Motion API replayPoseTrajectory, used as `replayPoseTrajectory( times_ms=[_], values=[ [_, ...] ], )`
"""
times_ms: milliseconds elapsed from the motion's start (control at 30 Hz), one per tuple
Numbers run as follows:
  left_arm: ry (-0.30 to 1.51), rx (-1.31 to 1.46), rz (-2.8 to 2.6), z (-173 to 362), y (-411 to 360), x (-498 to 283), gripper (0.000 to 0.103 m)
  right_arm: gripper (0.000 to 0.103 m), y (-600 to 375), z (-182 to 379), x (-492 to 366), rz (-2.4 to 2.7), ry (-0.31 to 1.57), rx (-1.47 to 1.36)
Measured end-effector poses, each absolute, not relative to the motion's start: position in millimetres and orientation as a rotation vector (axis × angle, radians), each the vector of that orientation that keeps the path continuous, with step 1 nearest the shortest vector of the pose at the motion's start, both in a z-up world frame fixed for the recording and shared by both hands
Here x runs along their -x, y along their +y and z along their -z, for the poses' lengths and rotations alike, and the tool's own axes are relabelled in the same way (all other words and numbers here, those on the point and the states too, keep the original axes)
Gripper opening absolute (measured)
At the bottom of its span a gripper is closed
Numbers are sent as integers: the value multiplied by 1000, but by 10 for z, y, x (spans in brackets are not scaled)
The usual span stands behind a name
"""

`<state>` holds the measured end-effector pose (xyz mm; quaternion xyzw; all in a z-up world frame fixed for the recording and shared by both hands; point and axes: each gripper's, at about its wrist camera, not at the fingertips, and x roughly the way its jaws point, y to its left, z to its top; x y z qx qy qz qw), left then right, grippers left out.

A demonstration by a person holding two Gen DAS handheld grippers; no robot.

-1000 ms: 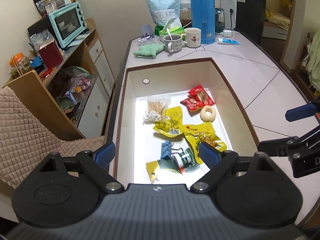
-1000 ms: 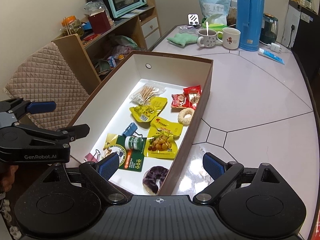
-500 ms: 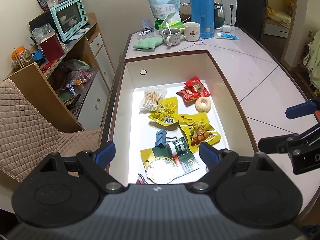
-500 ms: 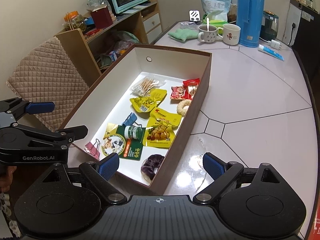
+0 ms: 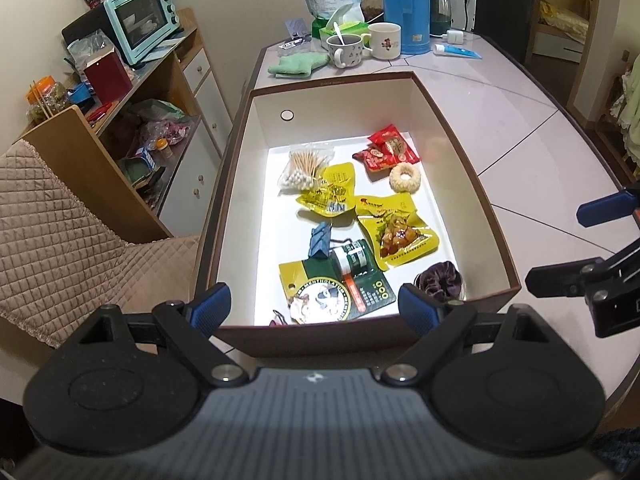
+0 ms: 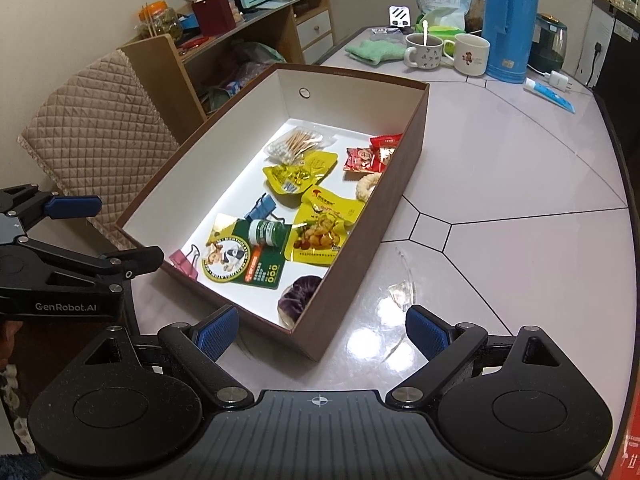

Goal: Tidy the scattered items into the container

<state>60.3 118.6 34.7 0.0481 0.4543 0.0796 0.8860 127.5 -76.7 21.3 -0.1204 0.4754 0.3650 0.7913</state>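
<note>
Brown box (image 5: pixel 362 336) lies just beyond both grippers' spread, empty fingers (image 5: pixel 210 310).

Black left gripper (image 5: pixel 312 308) & right gripper (image 6: pixel 322 330) w/ blue ribbed pads, silver screws, white "GenRobot.AI" marking.

Far end of tiled table (image 6: pixel 520 184): blue thermos (image 6: pixel 510 20), two mugs (image 6: pixel 424 51) side by side, one with spoon, green cloth (image 6: pixel 374 51), toothpaste tube (image 6: pixel 550 94); teal toaster oven (image 5: pixel 140 30) on side shelf; quilted chair (image 5: pixel 52 236) beside table.
</note>
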Motion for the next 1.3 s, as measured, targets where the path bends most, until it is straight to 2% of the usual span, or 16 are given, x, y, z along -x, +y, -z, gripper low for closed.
replayPoseTrajectory(
  times_ms=[1300],
  values=[
    [954, -88, -233, -362, 853, -213, 89, 93, -978, -127, -1052, -859, 1040, 334]
  ],
)
